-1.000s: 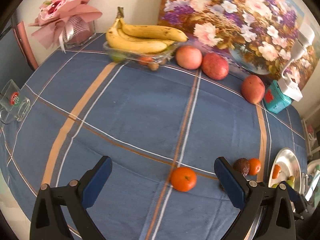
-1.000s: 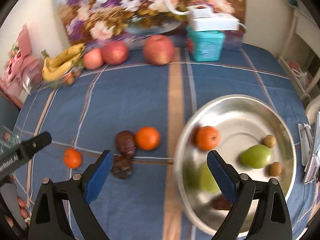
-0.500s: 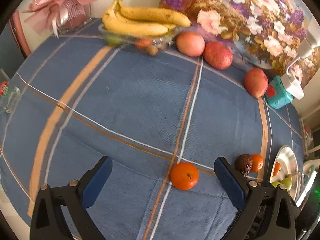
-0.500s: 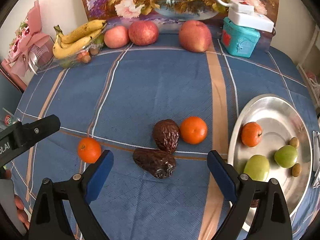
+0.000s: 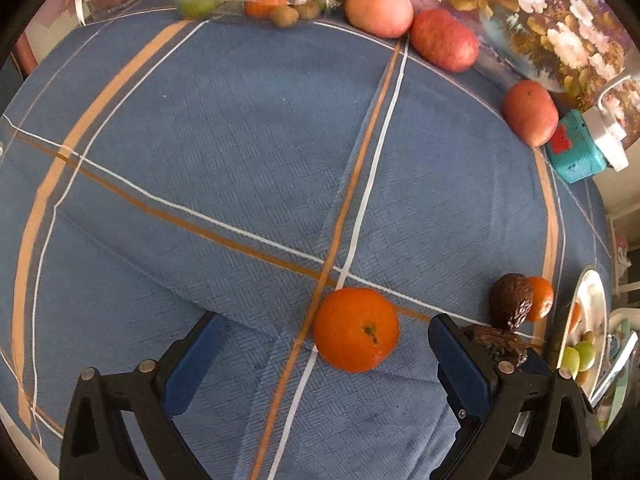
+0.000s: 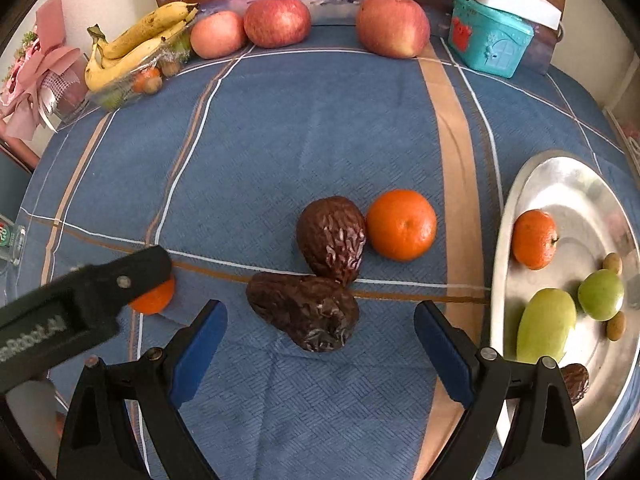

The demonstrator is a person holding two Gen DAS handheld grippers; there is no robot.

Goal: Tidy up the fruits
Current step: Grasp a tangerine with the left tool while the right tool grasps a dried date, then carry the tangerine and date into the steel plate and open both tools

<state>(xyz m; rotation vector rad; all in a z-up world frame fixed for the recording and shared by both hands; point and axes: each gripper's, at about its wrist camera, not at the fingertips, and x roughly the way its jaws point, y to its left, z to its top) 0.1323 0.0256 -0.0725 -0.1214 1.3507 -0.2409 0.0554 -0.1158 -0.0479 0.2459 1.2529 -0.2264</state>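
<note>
An orange tangerine (image 5: 355, 329) lies on the blue cloth, just ahead of my open left gripper (image 5: 326, 336) and nearer its right finger. In the right wrist view my open right gripper (image 6: 320, 332) straddles a wrinkled dark fruit (image 6: 306, 310). A second dark fruit (image 6: 331, 238) and another tangerine (image 6: 401, 224) sit just beyond it. The silver plate (image 6: 576, 184) at the right holds a tangerine (image 6: 534, 239), a green mango (image 6: 545, 325), a green round fruit (image 6: 601, 289) and small brown fruits. The left gripper's finger (image 6: 108, 284) covers part of the first tangerine (image 6: 154, 300).
Three red apples (image 6: 392, 24) line the far edge by a flower painting. A clear tray with bananas (image 6: 136, 46) stands at the far left, beside a pink bouquet (image 6: 36, 76). A teal box (image 6: 490, 40) sits far right. A glass mug (image 6: 12, 240) stands at the left edge.
Both grippers have moved down and forward toward the cloth. The tangerine now sits close between the left fingers, and the near dark fruit now lies between the right fingers.
</note>
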